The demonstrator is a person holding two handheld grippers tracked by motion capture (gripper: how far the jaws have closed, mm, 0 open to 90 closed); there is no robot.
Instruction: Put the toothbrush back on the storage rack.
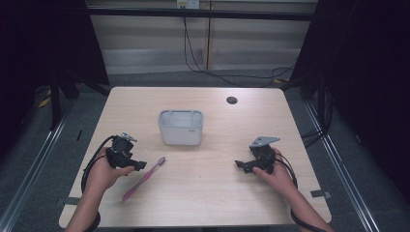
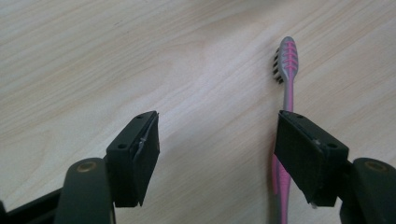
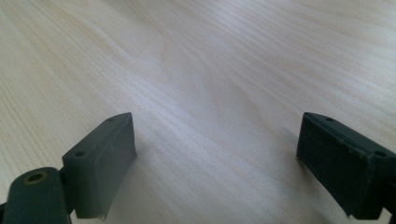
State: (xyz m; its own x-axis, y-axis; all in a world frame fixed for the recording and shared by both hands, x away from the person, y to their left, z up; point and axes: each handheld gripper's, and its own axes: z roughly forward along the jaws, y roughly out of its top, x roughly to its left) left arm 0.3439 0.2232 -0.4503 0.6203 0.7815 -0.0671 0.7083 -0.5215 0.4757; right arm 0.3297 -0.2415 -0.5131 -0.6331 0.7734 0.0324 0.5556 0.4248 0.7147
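Both tongs open, nothing gripped; toothbrush flat on bench.
Pink-grey toothbrush (image 2: 286, 93) lies near the front-left corner, just beside the left tongs (image 1: 129, 162), short of the grey caddy (image 1: 181, 127). Probably light, stiff, slick: pinch mid-handle. Right tongs (image 1: 249, 166) hover over bare bench (image 1: 208, 193); ample clear room toward the front edge.

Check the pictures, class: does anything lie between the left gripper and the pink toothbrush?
Nothing visible does. The left gripper is open over bare table, and the toothbrush lies just past one jaw, not between them.
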